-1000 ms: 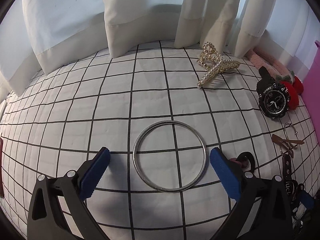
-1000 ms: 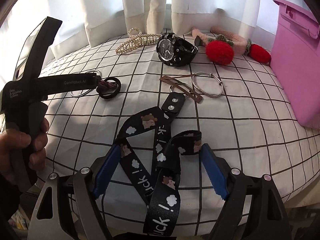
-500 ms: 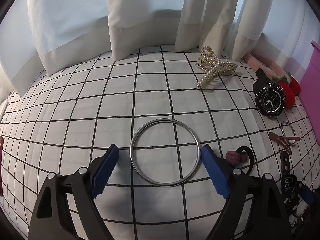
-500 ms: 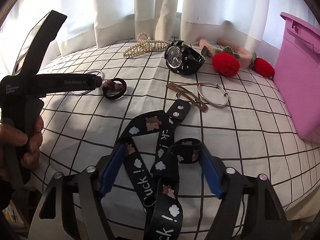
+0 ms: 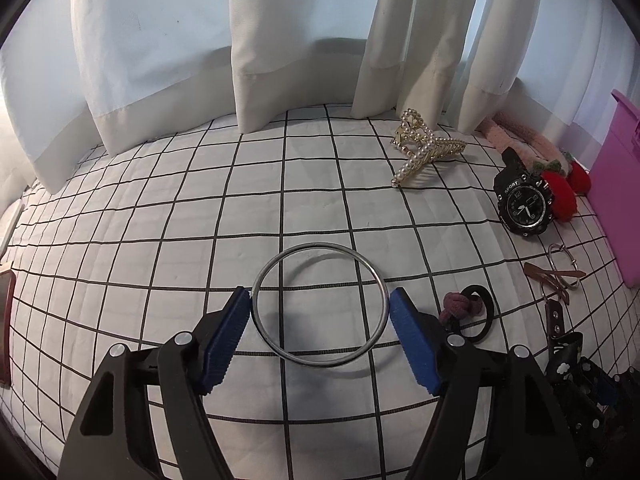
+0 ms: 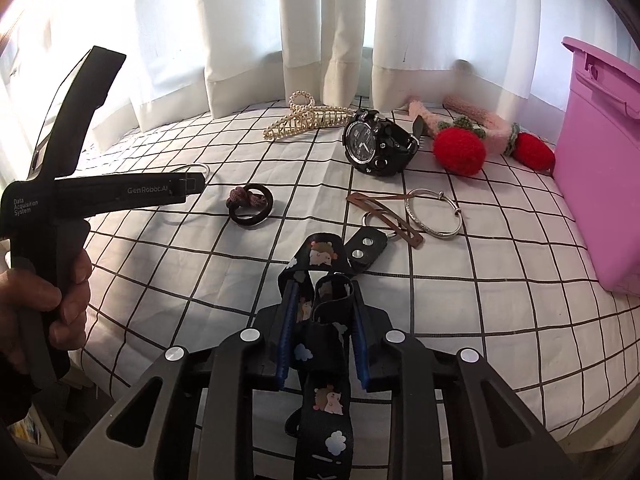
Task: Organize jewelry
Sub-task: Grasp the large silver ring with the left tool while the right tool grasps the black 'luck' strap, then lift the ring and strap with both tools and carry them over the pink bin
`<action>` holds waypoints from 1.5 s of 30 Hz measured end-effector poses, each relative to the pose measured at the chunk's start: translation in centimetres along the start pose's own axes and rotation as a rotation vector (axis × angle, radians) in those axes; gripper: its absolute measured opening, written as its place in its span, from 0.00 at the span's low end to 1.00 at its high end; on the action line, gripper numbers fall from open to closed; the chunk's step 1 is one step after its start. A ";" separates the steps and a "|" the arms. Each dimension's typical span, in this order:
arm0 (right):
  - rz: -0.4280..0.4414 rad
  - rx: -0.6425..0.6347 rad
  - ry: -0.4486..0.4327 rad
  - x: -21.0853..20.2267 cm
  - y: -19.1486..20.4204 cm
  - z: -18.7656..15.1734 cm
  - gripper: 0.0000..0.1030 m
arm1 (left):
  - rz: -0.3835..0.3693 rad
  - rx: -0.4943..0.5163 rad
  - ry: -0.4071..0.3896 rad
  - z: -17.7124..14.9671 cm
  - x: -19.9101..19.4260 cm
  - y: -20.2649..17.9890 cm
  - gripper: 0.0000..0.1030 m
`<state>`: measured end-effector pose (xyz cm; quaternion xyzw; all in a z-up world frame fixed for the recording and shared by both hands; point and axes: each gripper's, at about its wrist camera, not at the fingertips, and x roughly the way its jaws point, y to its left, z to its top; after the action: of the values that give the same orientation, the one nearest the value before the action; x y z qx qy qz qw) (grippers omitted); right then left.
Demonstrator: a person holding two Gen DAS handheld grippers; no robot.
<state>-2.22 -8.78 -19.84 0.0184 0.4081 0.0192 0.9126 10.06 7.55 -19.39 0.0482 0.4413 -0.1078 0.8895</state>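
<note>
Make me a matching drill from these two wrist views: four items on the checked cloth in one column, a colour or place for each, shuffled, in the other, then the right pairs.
Items
1. large metal ring
2. printed strap
3. sports watch
4. storage box

Descriptions
A. black, lying next to a red pom-pom
B. pink, at the right edge of the cloth
C. between the jaws of the left gripper
D. between the jaws of the right gripper

Pairs: 1-C, 2-D, 3-A, 4-B
</note>
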 end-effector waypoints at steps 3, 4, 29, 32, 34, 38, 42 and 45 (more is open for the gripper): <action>0.013 0.017 -0.008 -0.5 -0.3 0.5 0.23 | -0.006 -0.005 -0.011 0.4 -0.8 0.1 0.68; 0.016 0.019 -0.014 -0.7 -0.3 0.8 0.23 | -0.008 -0.004 -0.016 0.6 -1.1 0.0 0.68; -0.062 -0.031 -0.145 -8.0 -1.1 7.1 0.16 | -0.068 0.030 -0.070 3.8 -7.2 -1.8 0.68; -0.072 -0.042 -0.153 -8.5 -1.1 7.6 0.15 | -0.073 0.041 -0.075 4.0 -7.6 -2.1 0.68; -0.080 -0.049 -0.162 -8.8 -1.1 8.0 0.14 | -0.078 0.046 -0.080 4.2 -7.9 -2.2 0.68; -0.089 -0.061 -0.177 -9.3 -1.0 8.5 0.14 | -0.086 0.047 -0.089 4.5 -8.4 -2.4 0.68; -0.094 -0.072 -0.202 -10.1 -0.9 9.0 0.14 | -0.090 0.047 -0.097 4.9 -8.8 -2.4 0.68; -0.102 -0.090 -0.222 -10.9 -0.7 9.6 0.14 | -0.095 0.048 -0.102 5.2 -9.2 -2.4 0.68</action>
<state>-2.33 -10.16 -5.36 -0.0414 0.3037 -0.0113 0.9518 8.14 5.63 -8.93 0.0428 0.3945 -0.1626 0.9034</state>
